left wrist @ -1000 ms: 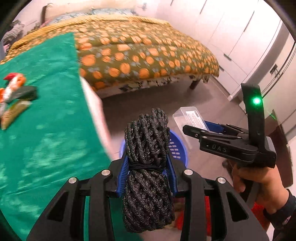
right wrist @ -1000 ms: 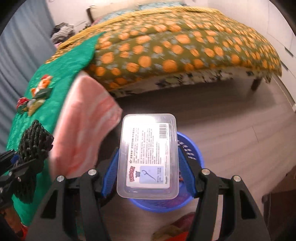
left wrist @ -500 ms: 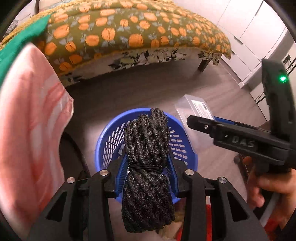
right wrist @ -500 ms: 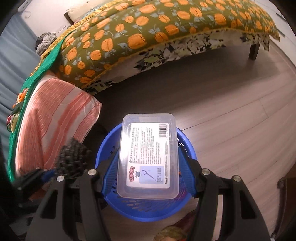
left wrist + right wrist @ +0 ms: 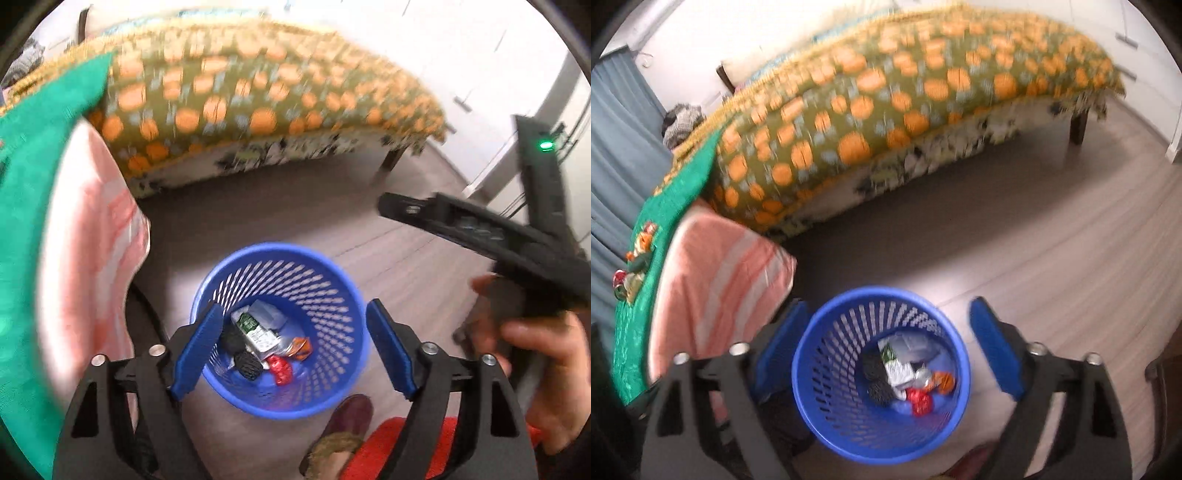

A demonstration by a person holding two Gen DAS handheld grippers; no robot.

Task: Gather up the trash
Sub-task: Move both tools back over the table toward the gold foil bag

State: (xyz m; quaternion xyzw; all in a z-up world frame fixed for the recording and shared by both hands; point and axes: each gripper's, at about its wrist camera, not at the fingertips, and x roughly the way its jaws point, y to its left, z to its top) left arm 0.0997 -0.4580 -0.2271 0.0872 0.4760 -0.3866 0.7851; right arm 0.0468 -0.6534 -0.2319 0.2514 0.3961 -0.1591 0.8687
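Observation:
A blue mesh waste basket (image 5: 325, 280) stands on the floor below both grippers; it also shows in the right wrist view (image 5: 827, 369). Inside it lie the black rope bundle (image 5: 243, 360), the clear plastic box (image 5: 266, 314) and several wrappers (image 5: 923, 387). My left gripper (image 5: 295, 349) is open and empty above the basket. My right gripper (image 5: 890, 350) is open and empty above it too. The right gripper's body (image 5: 480, 236) shows at the right of the left wrist view, held in a hand.
A bed with an orange-patterned cover (image 5: 905, 92) runs across the back. A green cloth (image 5: 639, 295) with several more wrappers (image 5: 631, 266) and a pink striped pillow (image 5: 716, 280) lie at the left. A foot in a slipper (image 5: 343, 424) stands by the basket.
Both grippers opened over the basket. The rope bundle and the clear plastic box dropped out of the jaws and now lie inside the basket.

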